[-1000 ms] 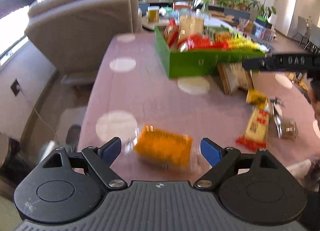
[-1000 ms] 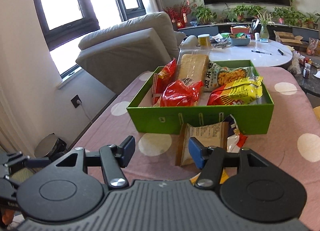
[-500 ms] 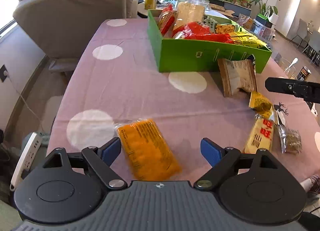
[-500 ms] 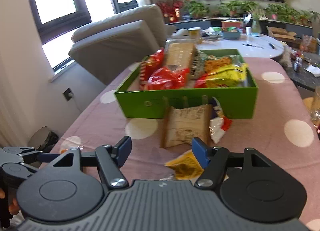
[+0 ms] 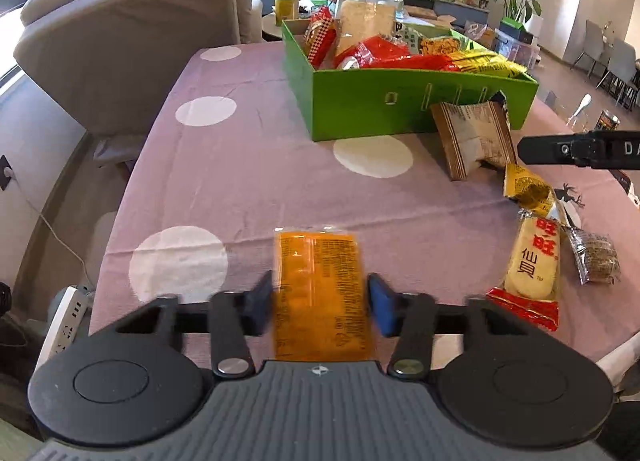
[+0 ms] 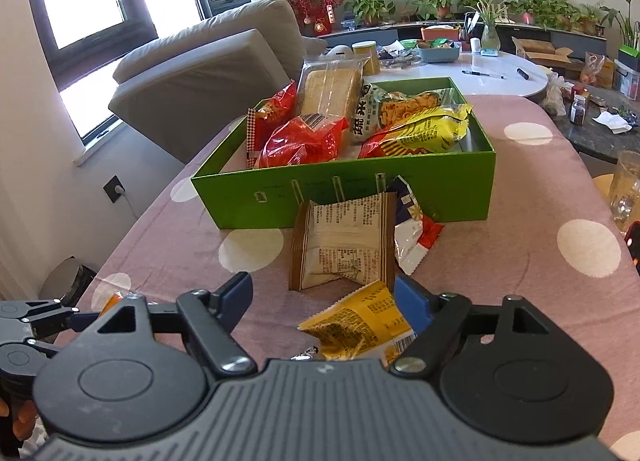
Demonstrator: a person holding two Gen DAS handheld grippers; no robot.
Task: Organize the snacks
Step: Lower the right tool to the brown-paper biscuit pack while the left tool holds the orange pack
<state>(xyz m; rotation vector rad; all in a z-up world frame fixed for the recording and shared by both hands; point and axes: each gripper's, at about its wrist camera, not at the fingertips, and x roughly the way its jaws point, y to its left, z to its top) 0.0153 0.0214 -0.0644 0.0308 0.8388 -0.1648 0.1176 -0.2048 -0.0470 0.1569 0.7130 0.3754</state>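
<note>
An orange snack packet point(image 5: 318, 269) lies lengthwise on the pink dotted tablecloth point(image 5: 248, 181). My left gripper point(image 5: 318, 307) is closing on it, and both blue pads touch its long sides. A green box point(image 5: 360, 109) holding several snack bags stands further back. My right gripper point(image 6: 324, 295) is opening over a yellow packet point(image 6: 356, 321), which lies by its right finger without being pressed. A brown-edged packet point(image 6: 344, 245) leans on the box front. A rice cracker packet point(image 5: 532, 261) and a small dark packet point(image 5: 596, 257) lie to the right.
A grey sofa point(image 5: 132, 41) stands left of the table. Behind the box is a white round table point(image 6: 480, 73) with clutter. A glass point(image 6: 628, 189) sits at the right table edge. A power strip point(image 5: 64, 317) lies on the floor at the left.
The left jaws came from wide apart to touching the orange packet, which now lies lengthwise between them. The right jaws spread wider and came nearer the yellow packet.
</note>
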